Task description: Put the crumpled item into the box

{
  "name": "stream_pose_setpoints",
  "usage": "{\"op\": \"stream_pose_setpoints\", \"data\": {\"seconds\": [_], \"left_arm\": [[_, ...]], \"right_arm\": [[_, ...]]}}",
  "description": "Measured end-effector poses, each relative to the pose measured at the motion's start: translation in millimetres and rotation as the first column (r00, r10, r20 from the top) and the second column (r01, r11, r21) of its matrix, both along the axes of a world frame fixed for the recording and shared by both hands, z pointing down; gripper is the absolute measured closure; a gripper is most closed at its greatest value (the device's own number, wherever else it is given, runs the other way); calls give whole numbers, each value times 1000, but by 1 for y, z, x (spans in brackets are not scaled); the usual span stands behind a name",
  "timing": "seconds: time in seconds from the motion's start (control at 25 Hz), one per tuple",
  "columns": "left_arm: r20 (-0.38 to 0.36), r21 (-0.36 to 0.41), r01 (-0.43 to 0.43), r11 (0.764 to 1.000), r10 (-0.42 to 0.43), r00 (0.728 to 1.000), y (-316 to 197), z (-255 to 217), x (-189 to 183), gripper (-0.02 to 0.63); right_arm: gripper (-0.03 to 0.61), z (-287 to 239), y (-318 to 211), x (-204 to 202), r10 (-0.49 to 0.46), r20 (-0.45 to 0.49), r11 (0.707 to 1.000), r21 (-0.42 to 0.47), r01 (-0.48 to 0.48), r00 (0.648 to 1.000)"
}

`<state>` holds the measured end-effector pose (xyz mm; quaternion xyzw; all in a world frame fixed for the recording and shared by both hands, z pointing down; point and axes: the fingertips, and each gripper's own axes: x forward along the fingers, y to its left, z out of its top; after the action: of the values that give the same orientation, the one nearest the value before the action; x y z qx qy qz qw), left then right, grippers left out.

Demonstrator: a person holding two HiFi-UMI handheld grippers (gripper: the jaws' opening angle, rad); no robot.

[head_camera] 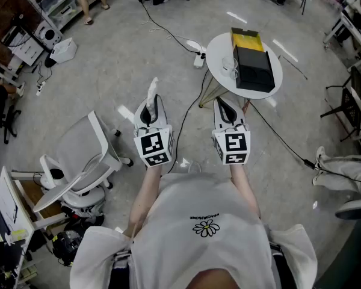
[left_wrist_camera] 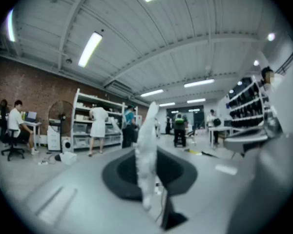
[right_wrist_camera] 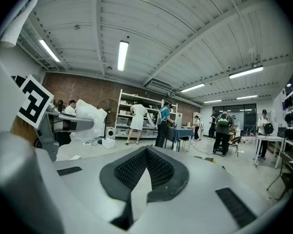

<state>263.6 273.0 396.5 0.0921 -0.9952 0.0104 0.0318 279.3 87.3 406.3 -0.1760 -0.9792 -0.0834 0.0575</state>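
A white crumpled item [head_camera: 152, 90] sticks out ahead of my left gripper [head_camera: 150, 103], which is shut on it. In the left gripper view the crumpled item [left_wrist_camera: 147, 145] stands upright between the dark pads of the left gripper [left_wrist_camera: 149, 152]. My right gripper [head_camera: 224, 105] is held level beside it, shut with nothing in it; its pads meet at the tip of the right gripper [right_wrist_camera: 146, 152]. The box [head_camera: 253, 65], black with a yellow flap, lies open on a small round white table [head_camera: 216, 48] ahead and to the right. Both grippers are well short of it.
A white office chair [head_camera: 84, 161] stands on the floor to my left. Cables [head_camera: 168, 36] and a power strip [head_camera: 198, 59] lie on the floor near the table. A small clear cup [head_camera: 230, 66] sits beside the box. Several people stand by shelves [right_wrist_camera: 136, 116] in the distance.
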Motion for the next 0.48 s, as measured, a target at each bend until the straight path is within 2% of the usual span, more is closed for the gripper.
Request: {"op": "stream_pose_setpoints", "data": {"seconds": [0.48], "left_arm": [[3, 1, 36, 999, -36, 999, 4, -3, -4, 568]], "right_arm": [[580, -2, 3, -8, -41, 1, 999, -24, 41, 999]]}}
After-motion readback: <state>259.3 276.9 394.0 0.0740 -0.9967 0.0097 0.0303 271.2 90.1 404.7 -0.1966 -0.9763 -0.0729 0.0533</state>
